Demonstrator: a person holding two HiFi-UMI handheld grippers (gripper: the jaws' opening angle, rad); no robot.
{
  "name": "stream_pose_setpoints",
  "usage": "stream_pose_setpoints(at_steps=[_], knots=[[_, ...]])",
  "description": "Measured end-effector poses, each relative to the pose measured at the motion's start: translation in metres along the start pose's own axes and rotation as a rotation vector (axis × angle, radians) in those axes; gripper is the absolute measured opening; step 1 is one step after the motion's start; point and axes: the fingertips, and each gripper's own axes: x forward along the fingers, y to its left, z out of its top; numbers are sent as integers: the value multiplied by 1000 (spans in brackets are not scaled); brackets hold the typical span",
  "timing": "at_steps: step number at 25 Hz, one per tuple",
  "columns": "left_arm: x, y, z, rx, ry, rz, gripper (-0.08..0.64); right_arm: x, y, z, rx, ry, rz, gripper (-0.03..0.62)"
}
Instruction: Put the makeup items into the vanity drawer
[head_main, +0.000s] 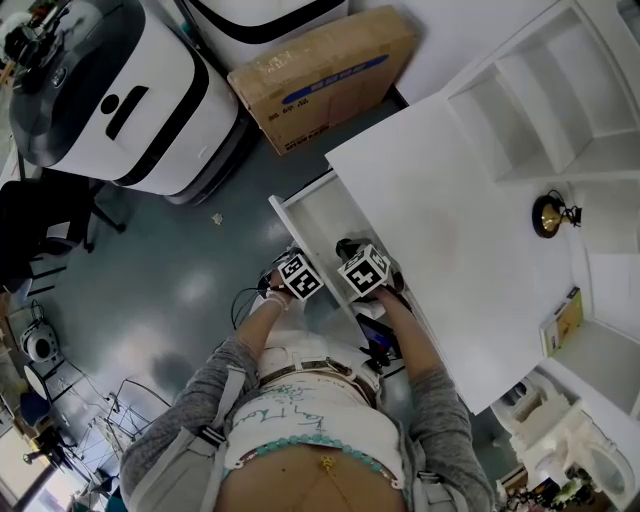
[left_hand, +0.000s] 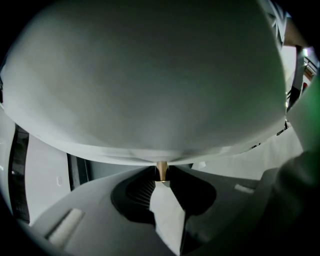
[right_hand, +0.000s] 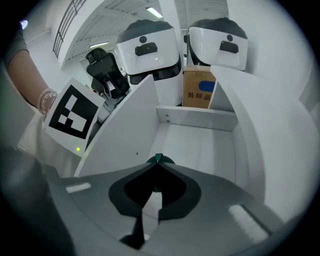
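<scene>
The white vanity's drawer (head_main: 318, 212) stands pulled out from the tabletop edge. My left gripper (head_main: 300, 273) is outside the drawer front, shut on its small gold knob (left_hand: 161, 169); in the left gripper view the gripper (left_hand: 161, 176) faces the white front panel (left_hand: 150, 80), which fills the picture. My right gripper (head_main: 354, 254) hovers over the open drawer. In the right gripper view it (right_hand: 158, 163) is shut on a small dark green item (right_hand: 158, 159) above the drawer's white floor (right_hand: 200, 150). Most of that item is hidden by the jaws. The left gripper's marker cube (right_hand: 71, 112) shows beyond the drawer front.
A cardboard box (head_main: 320, 72) lies on the floor beyond the drawer. A large white-and-black machine (head_main: 110, 90) stands at the upper left. On the vanity top (head_main: 440, 230) sit a small gold ornament (head_main: 548, 214) and a book (head_main: 563, 320); white shelves (head_main: 545, 90) rise behind.
</scene>
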Motion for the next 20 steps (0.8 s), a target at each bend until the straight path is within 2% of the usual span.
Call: stream_pose_setpoints(at_steps=[20], knots=[[-1,1,1,-8,-2,-7,95,38,-9,-12,34,46,-24,18]])
